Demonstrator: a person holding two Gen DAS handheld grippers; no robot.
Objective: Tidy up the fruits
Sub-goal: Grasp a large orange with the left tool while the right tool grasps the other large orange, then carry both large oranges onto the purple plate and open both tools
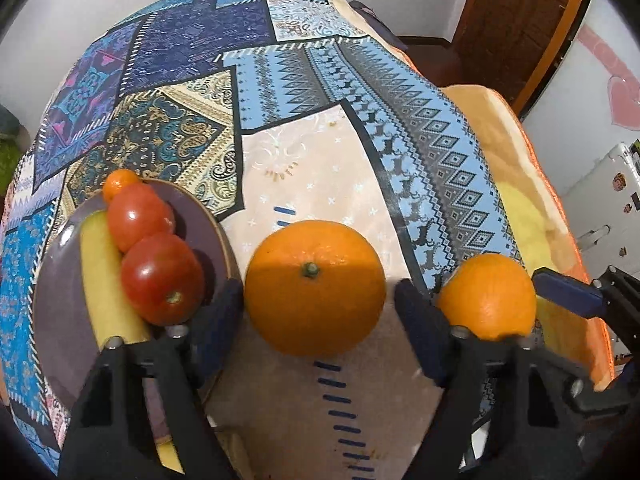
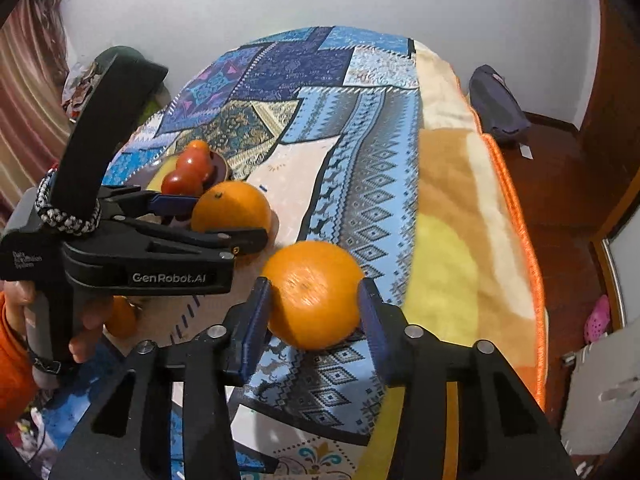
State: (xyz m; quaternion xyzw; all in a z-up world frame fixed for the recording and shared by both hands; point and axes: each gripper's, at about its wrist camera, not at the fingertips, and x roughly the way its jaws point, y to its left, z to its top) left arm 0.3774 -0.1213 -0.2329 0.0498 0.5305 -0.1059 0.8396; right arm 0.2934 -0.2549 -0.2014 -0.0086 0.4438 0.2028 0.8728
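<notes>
Right claw [image 2: 316, 300] pinches a glossy orange [image 2: 314, 294]; left claw [image 1: 316, 304] gapes around another [image 1: 315, 287].

I count two large oranges: one [image 1: 315, 288] between my left fingers, one [image 1: 487, 297] between my right. Tomatoes: two, the nearer [image 1: 163, 279] and the farther [image 1: 140, 216]. Small orange citrus: one [image 1: 119, 183]. Yellow banana-like fruit: one [image 1: 105, 276]. Purple plate [image 1: 56, 304]: one. Patchwork cloth [image 1: 280, 76]: one. Grippers: two, left [image 1: 318, 300] and right [image 2: 316, 300].
</notes>
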